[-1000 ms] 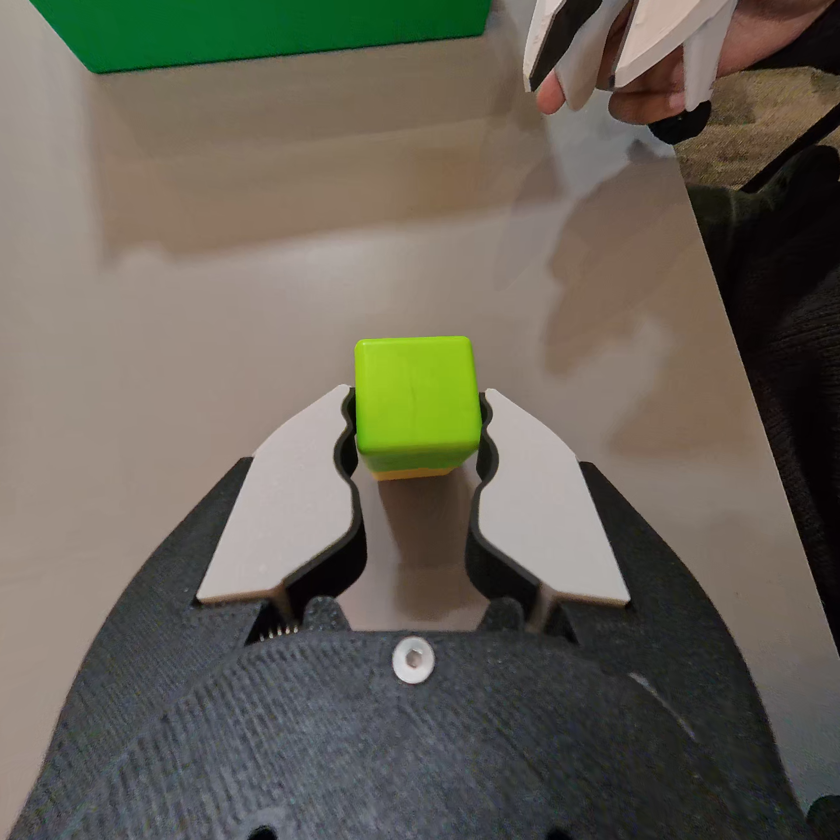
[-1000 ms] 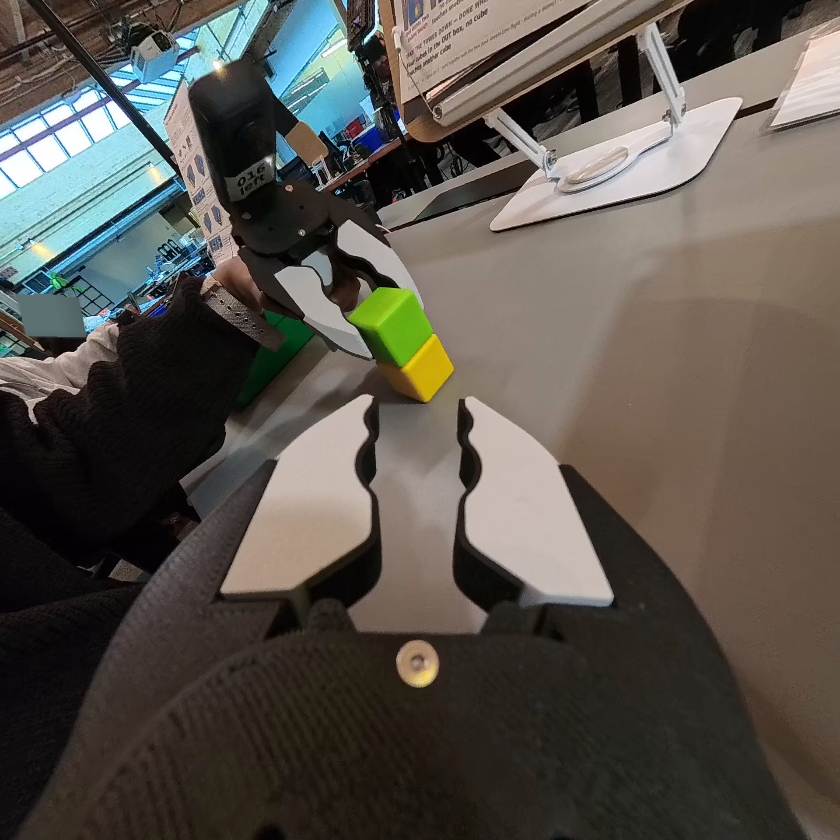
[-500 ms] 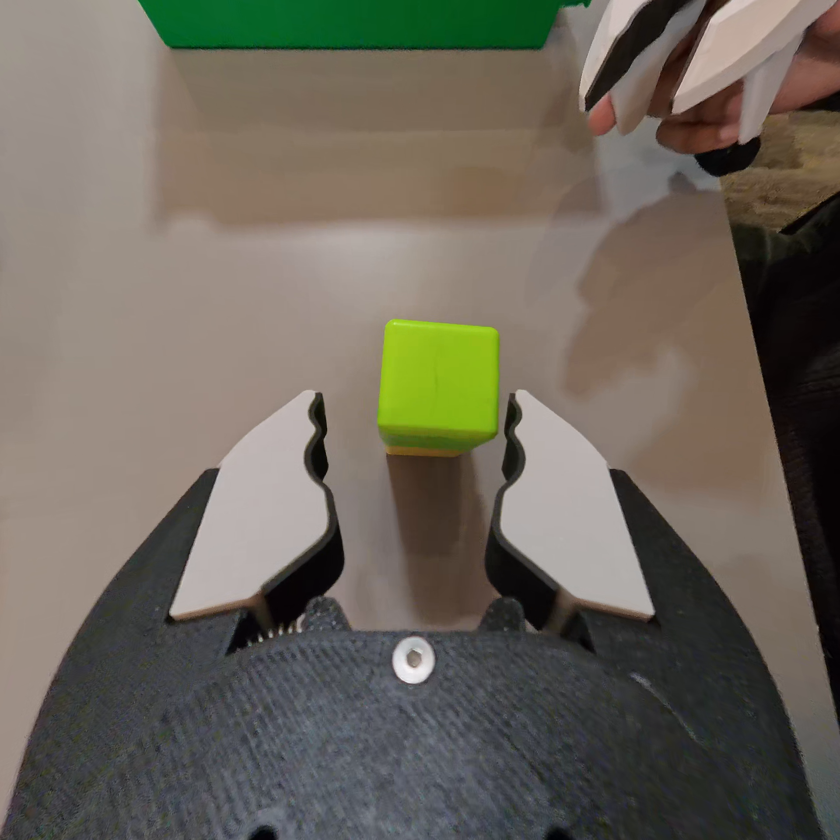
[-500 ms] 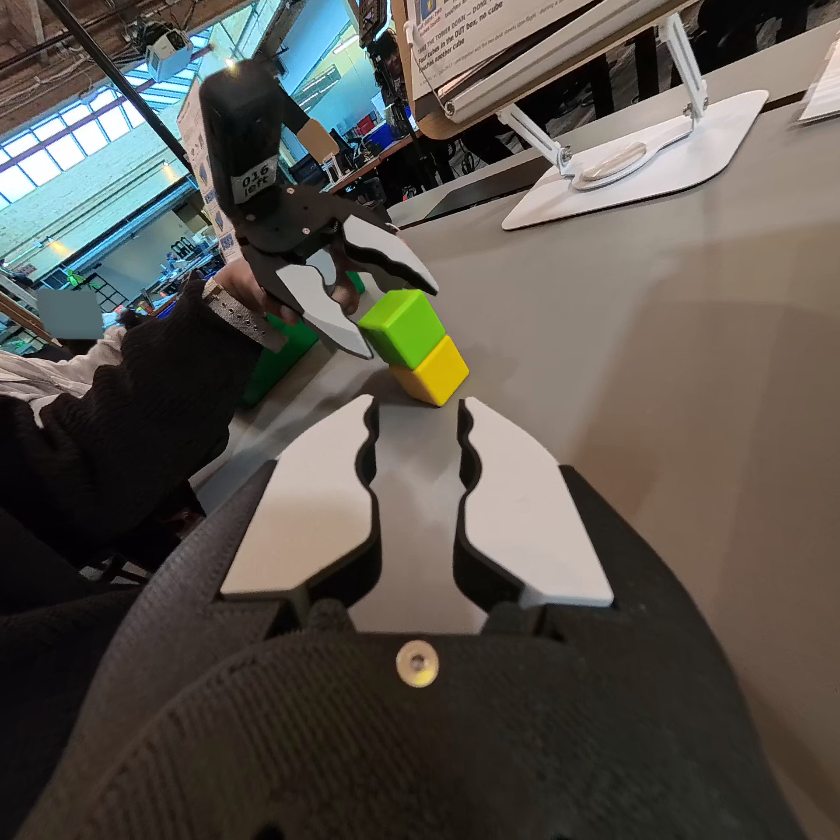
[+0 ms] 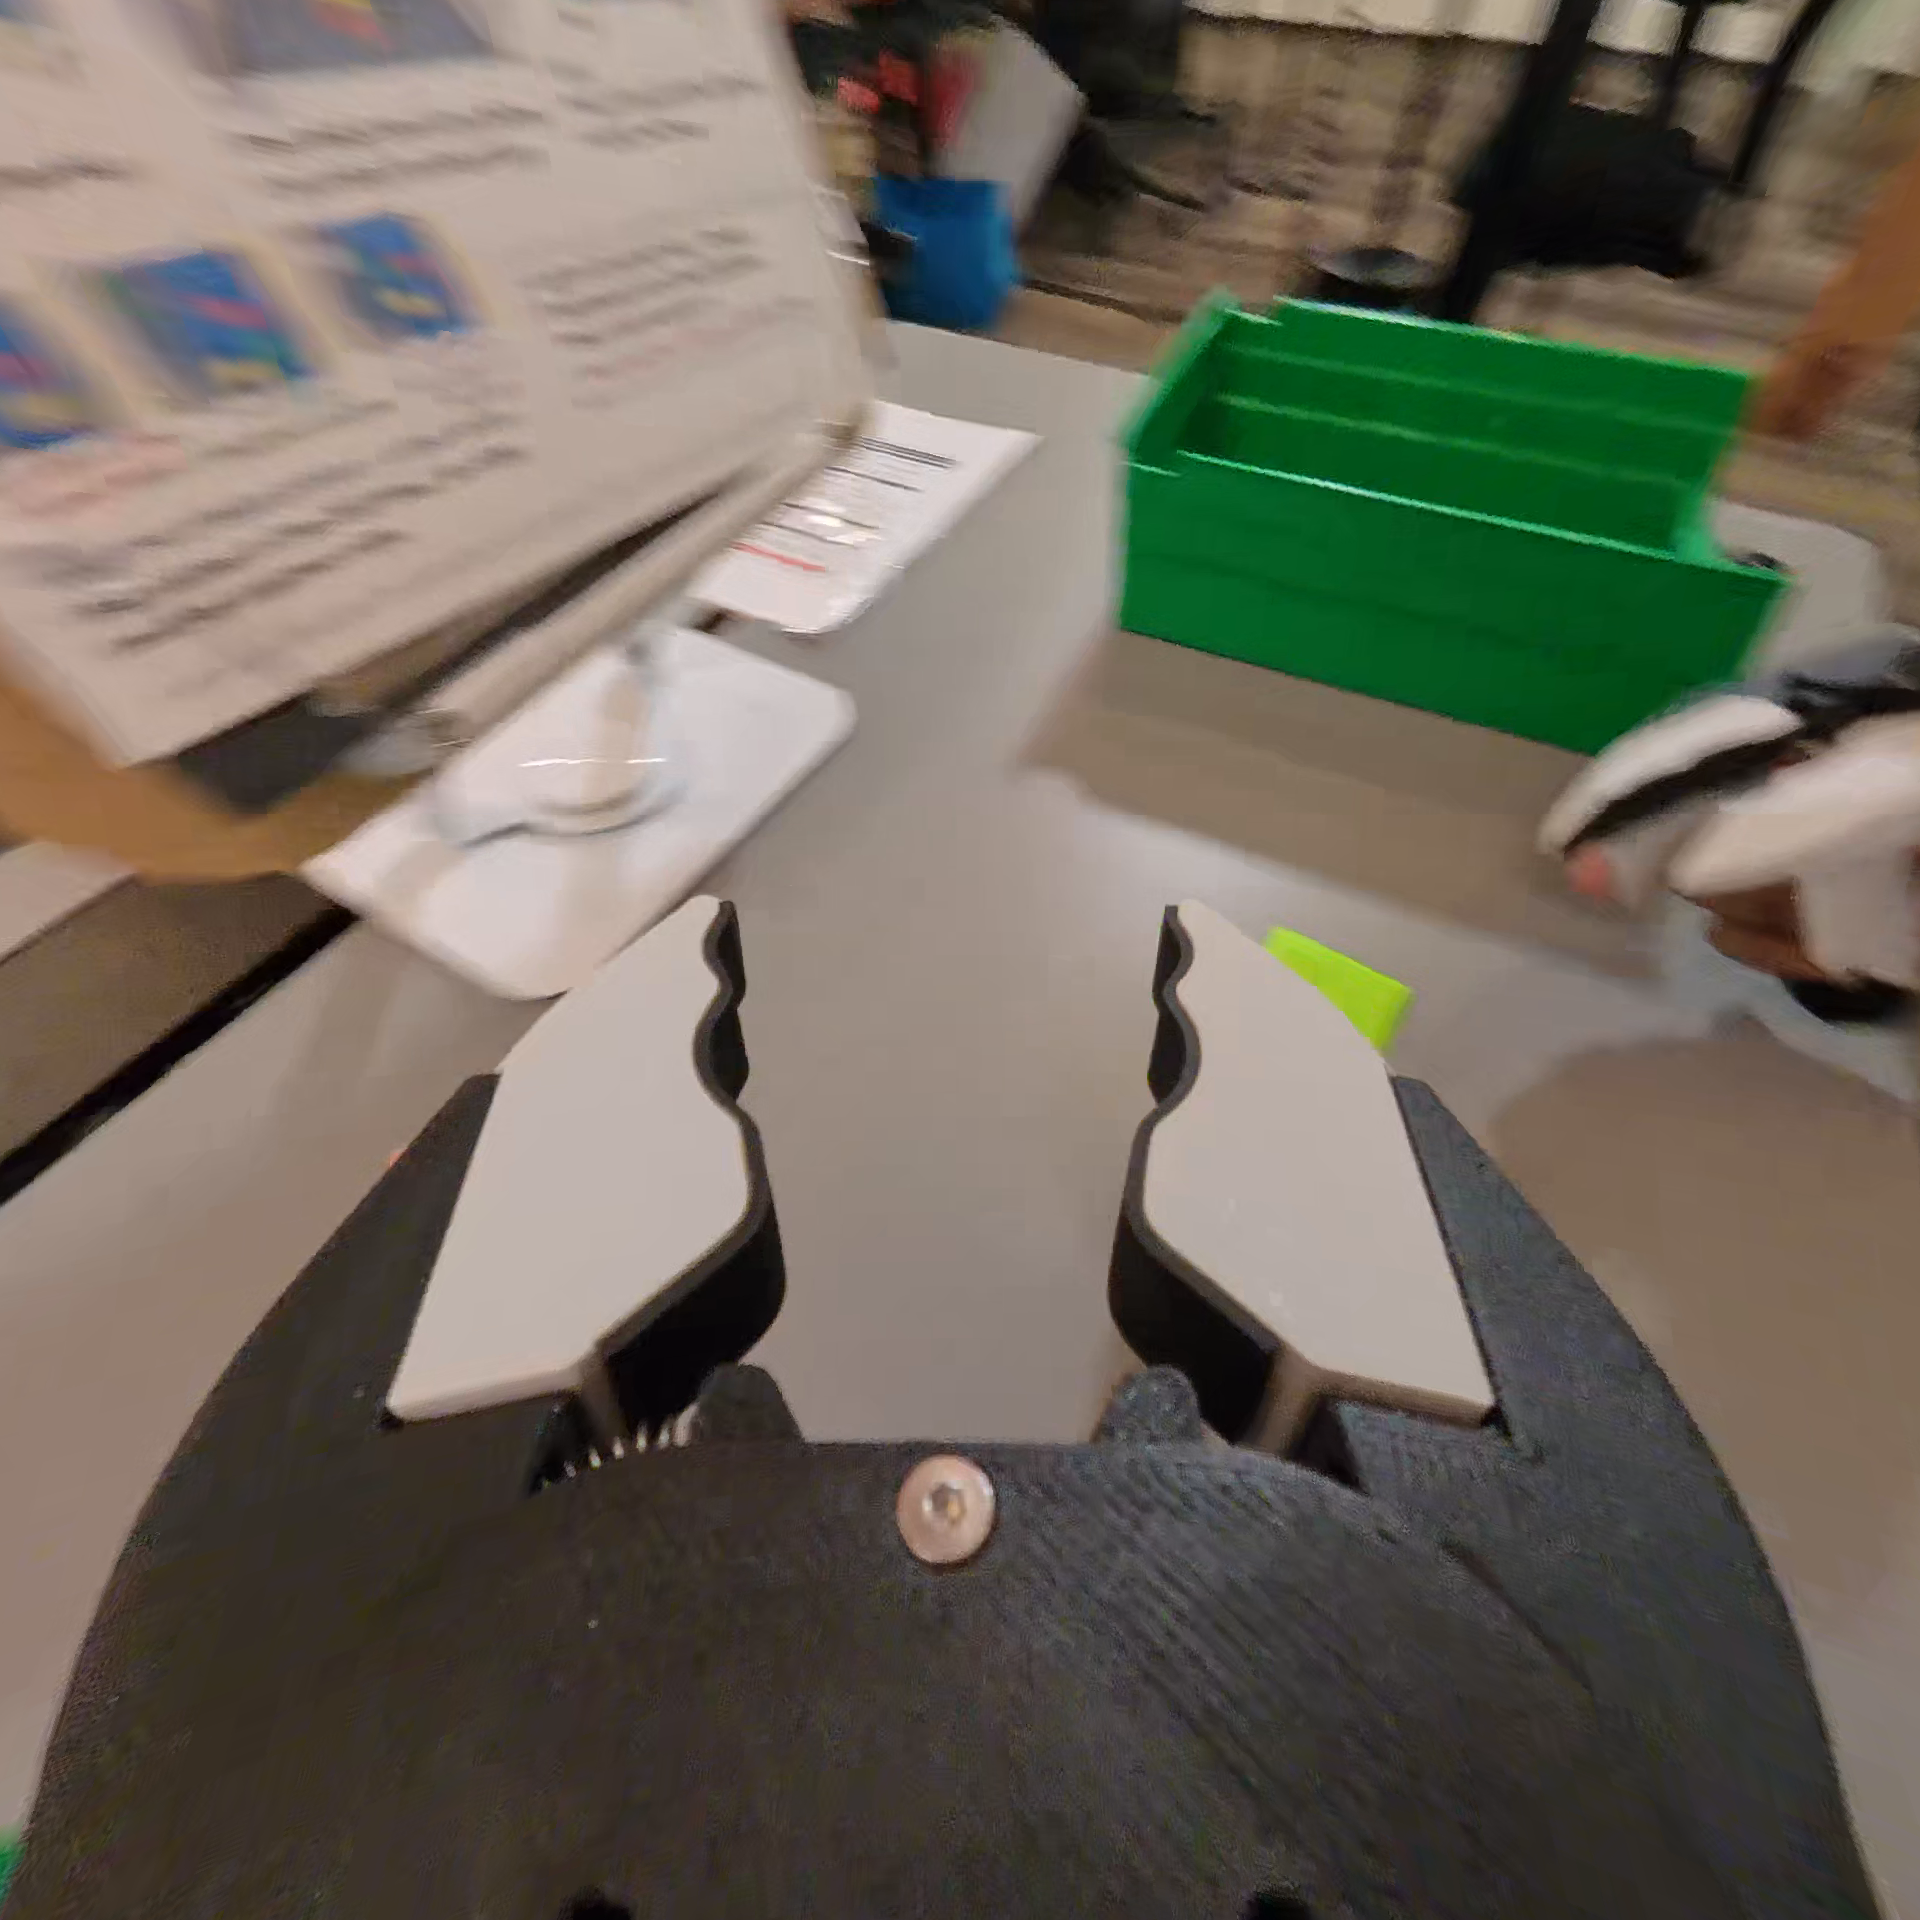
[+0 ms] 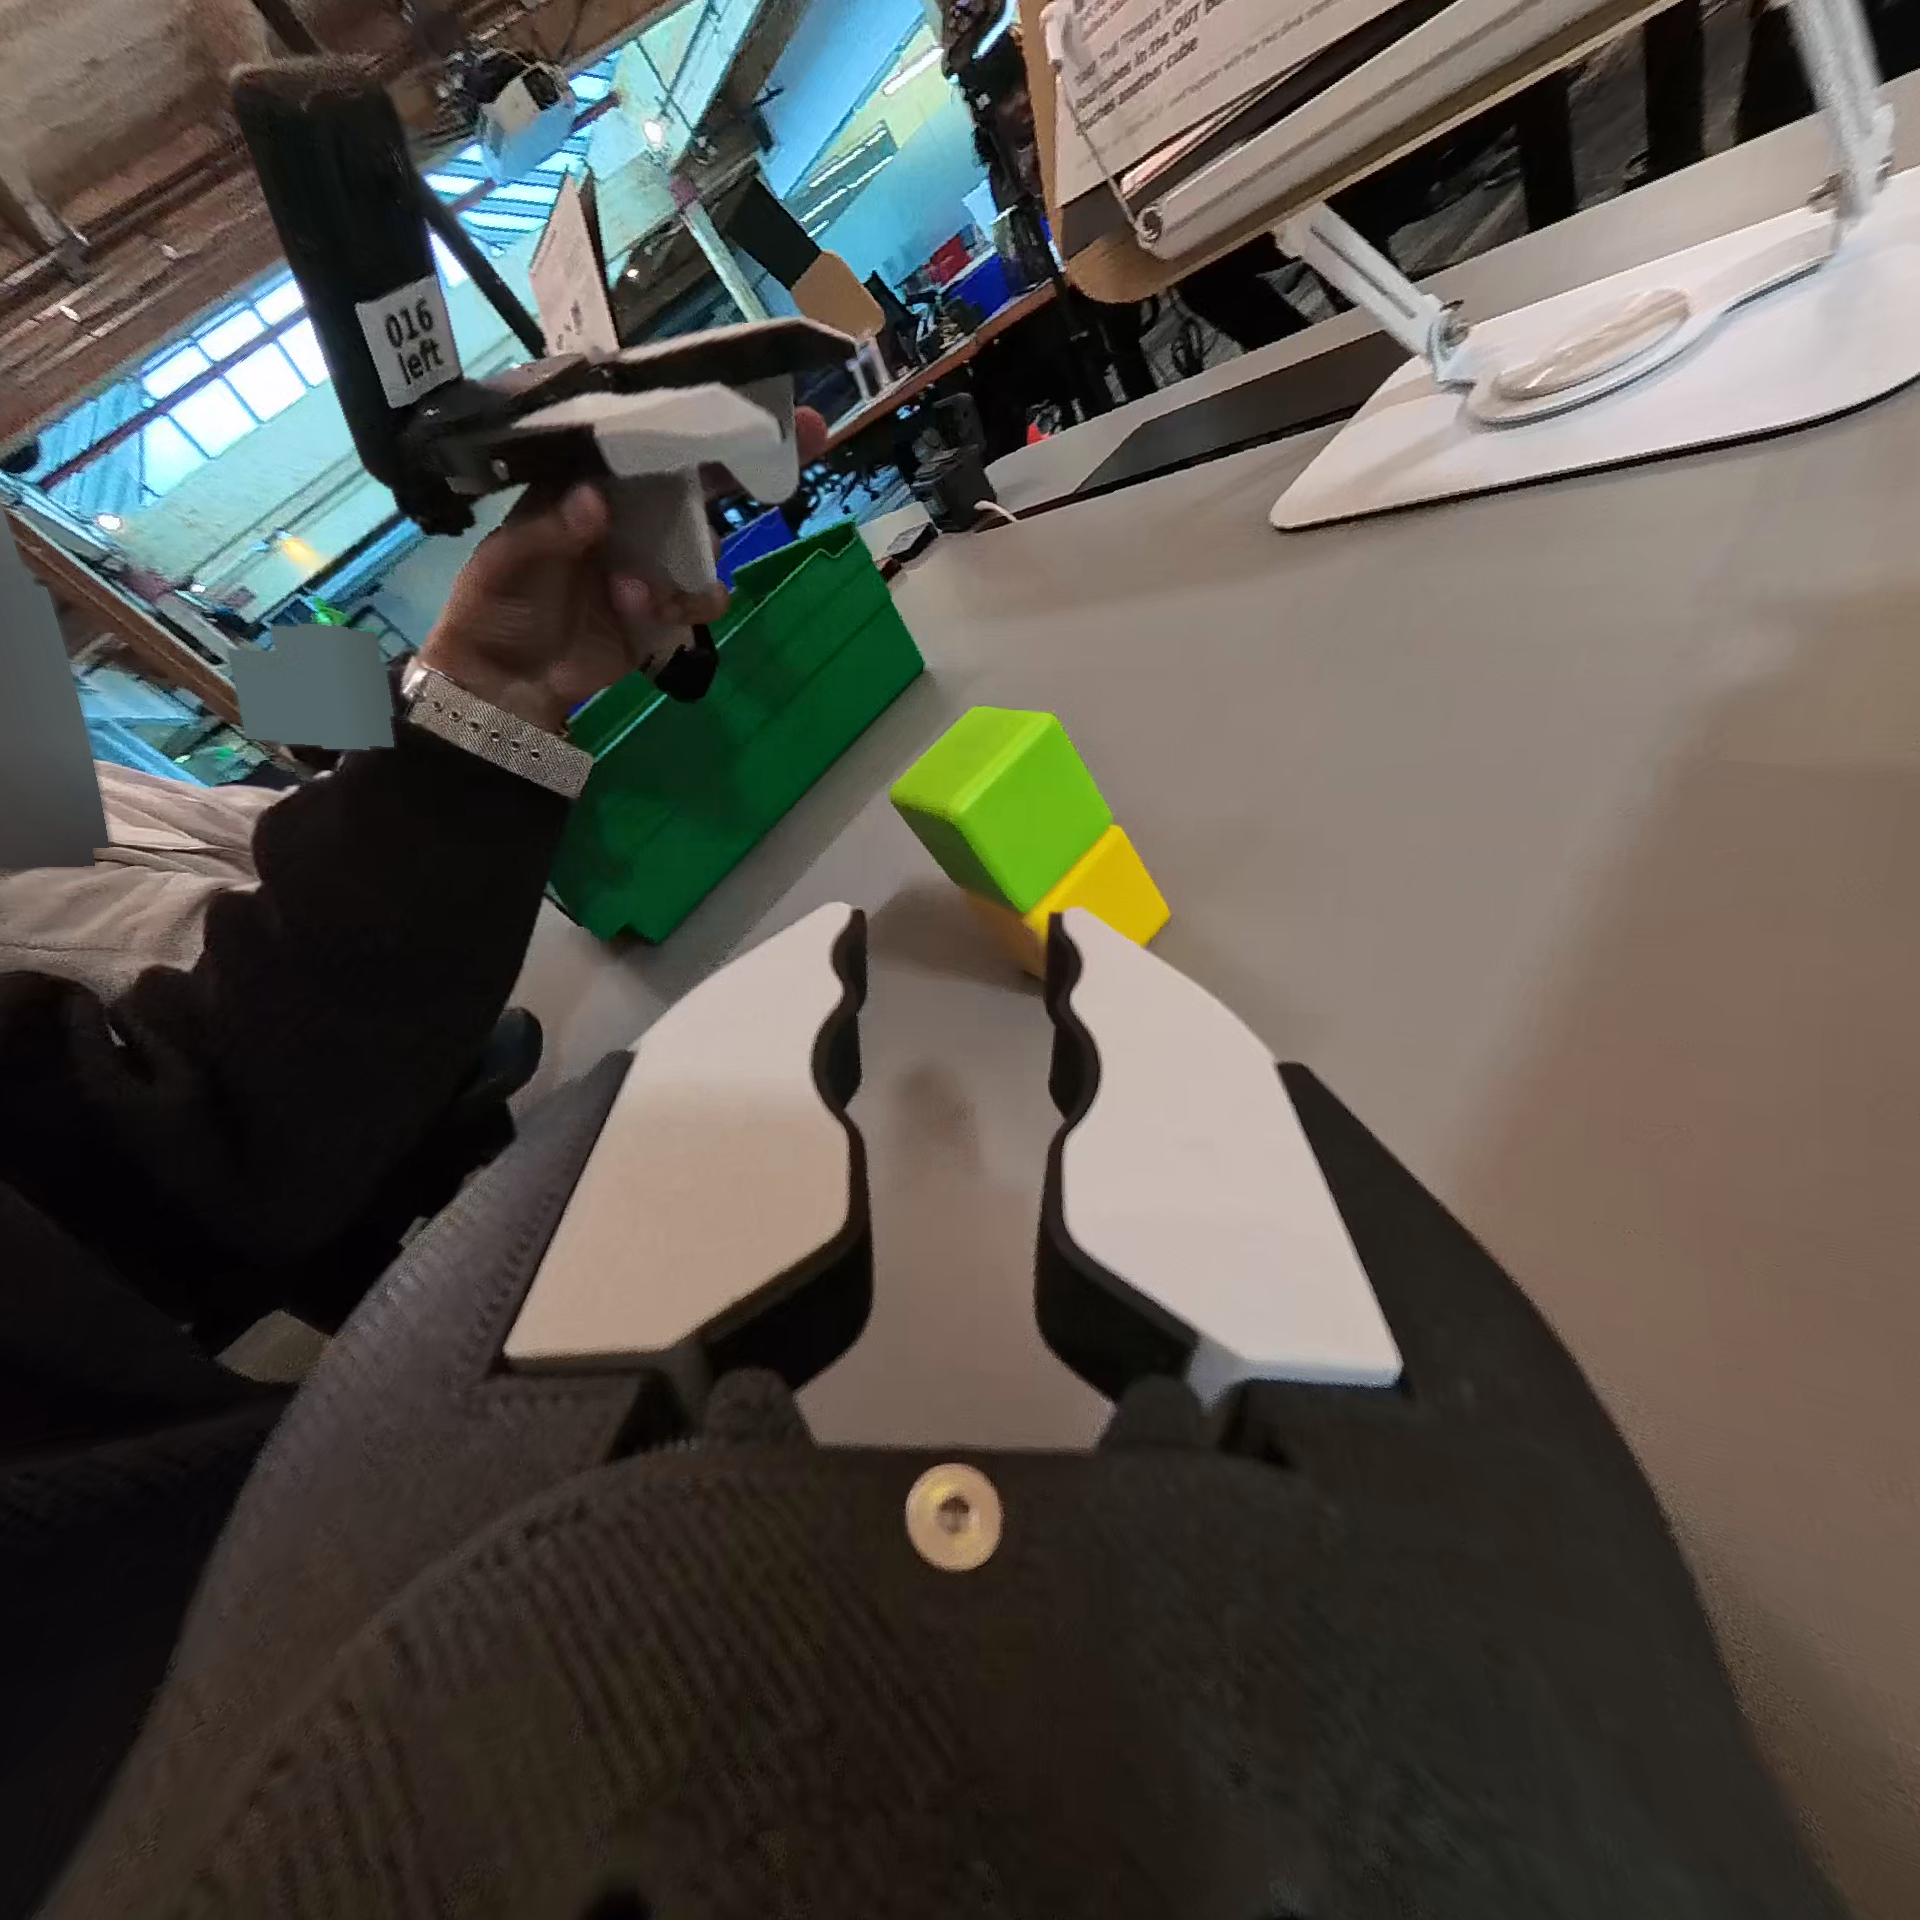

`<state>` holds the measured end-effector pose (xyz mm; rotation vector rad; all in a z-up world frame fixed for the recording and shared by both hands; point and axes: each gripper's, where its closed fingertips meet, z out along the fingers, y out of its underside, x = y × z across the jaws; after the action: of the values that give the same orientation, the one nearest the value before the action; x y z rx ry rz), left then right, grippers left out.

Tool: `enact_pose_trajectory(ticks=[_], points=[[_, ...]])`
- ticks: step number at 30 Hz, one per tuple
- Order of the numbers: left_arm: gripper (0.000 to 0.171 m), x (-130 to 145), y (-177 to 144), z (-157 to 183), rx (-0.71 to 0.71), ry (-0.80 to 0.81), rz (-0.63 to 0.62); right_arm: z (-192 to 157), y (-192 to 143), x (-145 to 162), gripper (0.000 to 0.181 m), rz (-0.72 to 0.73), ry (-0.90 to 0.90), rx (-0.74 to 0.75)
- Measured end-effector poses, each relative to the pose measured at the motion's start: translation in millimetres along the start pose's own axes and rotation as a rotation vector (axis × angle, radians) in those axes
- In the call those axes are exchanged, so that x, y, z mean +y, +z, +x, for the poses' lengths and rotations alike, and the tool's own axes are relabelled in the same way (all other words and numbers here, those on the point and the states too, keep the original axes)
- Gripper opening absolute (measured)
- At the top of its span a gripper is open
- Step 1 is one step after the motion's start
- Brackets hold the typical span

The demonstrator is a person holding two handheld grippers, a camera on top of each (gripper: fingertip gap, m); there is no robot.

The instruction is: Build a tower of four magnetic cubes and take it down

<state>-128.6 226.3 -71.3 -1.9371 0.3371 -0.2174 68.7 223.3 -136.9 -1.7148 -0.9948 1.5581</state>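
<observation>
Beside the green bin [image 6: 727,748], the green cube [image 6: 997,805] is sitting skewed atop the yellow cube [image 6: 1112,894]; the right hand-held gripper [image 6: 951,935], released and empty, is hovering near and risking a toppling nudge, while the left hand-held gripper [image 5: 945,925] is hanging released.

Lime-green cube [image 6: 997,802] over a yellow cube [image 6: 1107,894], on my plain grey table [image 6: 1455,779]. Bin [image 5: 1434,561], deep green. My fingers [image 6: 1195,1153]: pale grey faces, black edges. White stand [image 6: 1621,384].

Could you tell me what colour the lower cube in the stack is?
Yellow, clearest in the right wrist view.
</observation>
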Motion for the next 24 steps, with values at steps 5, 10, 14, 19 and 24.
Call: enact_pose_trajectory(ticks=[5,10,14,19,24], points=[[0.076,2.1,-81.0,-84.2,-0.419,-0.099,0.056,-8.6,22.1,1.6,0.033,-0.033,-0.008,-0.055],[0.076,53.1,-183.7,-152.0,-0.825,-0.293,-0.033,-16.4,42.0,5.6,0.033,-0.074,-0.036,-0.096],[0.077,121.7,-204.0,-156.7,-0.774,-0.566,-0.183,-14.4,51.2,3.5,0.033,-0.085,-0.075,-0.091],[0.076,166.3,-185.7,-156.8,-0.709,-0.7,-0.199,-17.6,60.0,4.2,0.033,-0.094,-0.032,-0.128],[0.076,199.9,-170.2,-153.0,-0.736,-0.659,-0.39,-17.1,61.1,5.6,0.033,-0.102,-0.049,-0.122]])
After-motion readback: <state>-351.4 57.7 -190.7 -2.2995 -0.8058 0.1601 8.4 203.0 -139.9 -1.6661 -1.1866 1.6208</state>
